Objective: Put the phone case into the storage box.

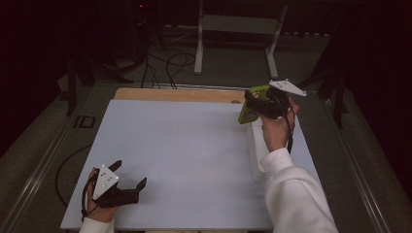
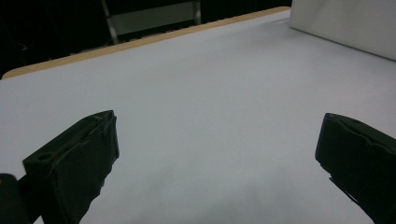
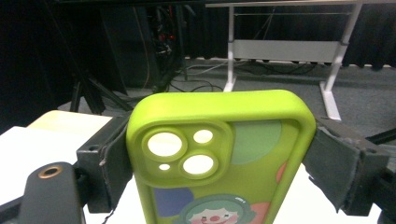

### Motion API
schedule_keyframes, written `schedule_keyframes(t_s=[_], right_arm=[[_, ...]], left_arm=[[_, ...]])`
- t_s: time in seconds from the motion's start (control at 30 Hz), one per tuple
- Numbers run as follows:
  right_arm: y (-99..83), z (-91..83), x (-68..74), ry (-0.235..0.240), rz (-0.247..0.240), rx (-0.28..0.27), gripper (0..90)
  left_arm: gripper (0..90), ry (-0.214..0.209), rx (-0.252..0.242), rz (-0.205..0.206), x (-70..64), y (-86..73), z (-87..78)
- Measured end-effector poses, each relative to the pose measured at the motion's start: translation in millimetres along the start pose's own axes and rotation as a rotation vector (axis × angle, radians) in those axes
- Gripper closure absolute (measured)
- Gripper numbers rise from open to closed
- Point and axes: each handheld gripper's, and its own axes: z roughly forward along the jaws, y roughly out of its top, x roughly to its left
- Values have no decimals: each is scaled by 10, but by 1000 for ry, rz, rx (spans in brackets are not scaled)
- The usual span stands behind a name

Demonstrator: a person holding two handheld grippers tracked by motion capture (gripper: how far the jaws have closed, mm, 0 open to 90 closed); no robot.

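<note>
A lime-green phone case (image 1: 248, 112) with a cartoon clown print and camera cut-outs (image 3: 219, 154) is held upright above the table's far right. My right gripper (image 1: 260, 103) is shut on its two long sides, the black pads (image 3: 112, 163) pressing in from left and right. At the near left corner of the table, my left gripper (image 1: 130, 175) rests low with its jaws wide apart and nothing between them (image 2: 219, 158). A white-sleeved arm holds the right gripper.
The table top (image 1: 184, 155) is pale blue-grey with a wooden strip (image 1: 175, 94) along its far edge. A white box-like object (image 2: 345, 23) lies at the right side, under the right forearm. Behind the table stand a white frame (image 1: 238, 29), floor cables and dark stands.
</note>
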Motion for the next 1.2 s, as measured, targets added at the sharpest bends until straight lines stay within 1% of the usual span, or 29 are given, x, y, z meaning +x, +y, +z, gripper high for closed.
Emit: schedule_keyframes(t_s=[0.1,0.37,0.73,1.1,1.2], right_arm=[[-5,23,-13,-14,-11,6,162],[-20,79,-75,-52,4,16,162],[13,103,-220,-112,22,11,162],[14,162,-370,-183,42,23,162],[14,189,-405,-196,51,26,162]], left_arm=[[1,0,0,0,0,0,1],[1,0,1,2,3,0,-4],[0,-1,0,2,2,-1,-3],[0,-1,-2,-2,1,-3,-5],[0,1,-2,-2,5,-4,-7]])
